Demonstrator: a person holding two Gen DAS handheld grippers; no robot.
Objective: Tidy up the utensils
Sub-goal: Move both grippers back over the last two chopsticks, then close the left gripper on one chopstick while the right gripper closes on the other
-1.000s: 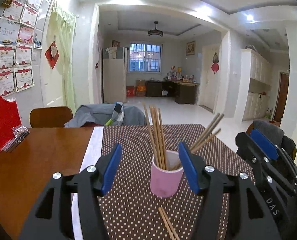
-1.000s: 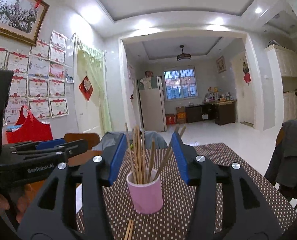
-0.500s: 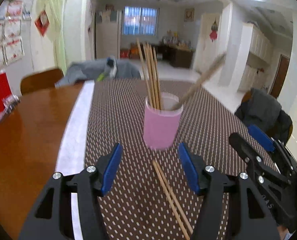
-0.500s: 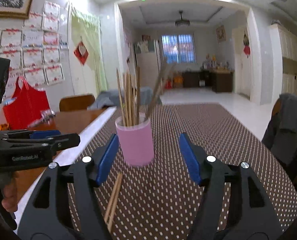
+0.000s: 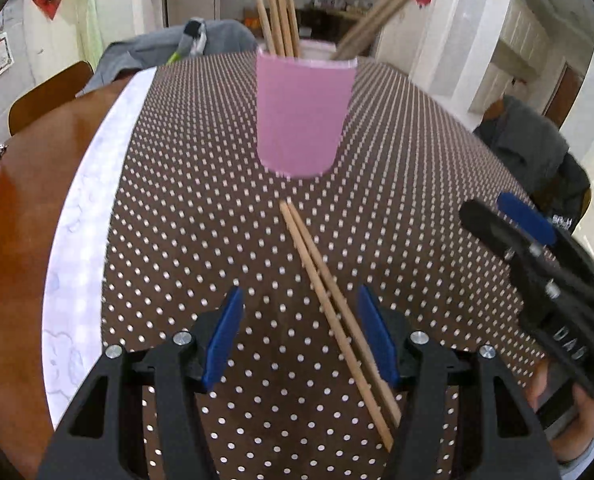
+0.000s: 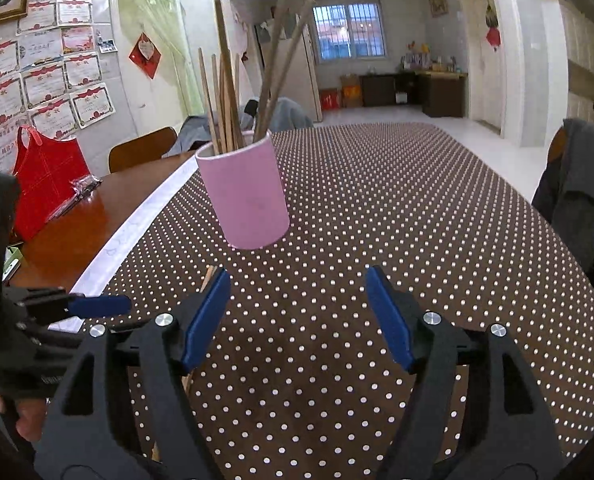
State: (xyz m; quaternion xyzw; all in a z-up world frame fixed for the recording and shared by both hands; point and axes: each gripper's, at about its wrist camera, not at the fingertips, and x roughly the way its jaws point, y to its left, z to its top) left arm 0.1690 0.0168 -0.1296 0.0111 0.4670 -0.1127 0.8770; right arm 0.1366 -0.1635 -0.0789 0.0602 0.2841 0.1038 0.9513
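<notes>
Brown white-dotted tablecloth [image 6: 377, 200] covers your wooden table [image 6: 69, 236]. Only your left gripper [image 5: 299, 332] (jaws apart, gripping nothing) clearly shows the loose wooden chopstick pair [image 5: 329, 304] before the pink cylindrical cup [image 5: 303, 112]. Your right gripper [image 6: 299, 316] has just been opening, empty.

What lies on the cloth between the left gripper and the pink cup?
A loose pair of chopsticks runs from just before the pink cup back between the left gripper's open jaws, clearest in the left wrist view.

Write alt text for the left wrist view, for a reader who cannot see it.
The open left gripper hangs over a pair of wooden chopsticks lying on a dotted brown tablecloth. Beyond them stands a pink cup holding more chopsticks; the right gripper shows at the right edge.
</notes>
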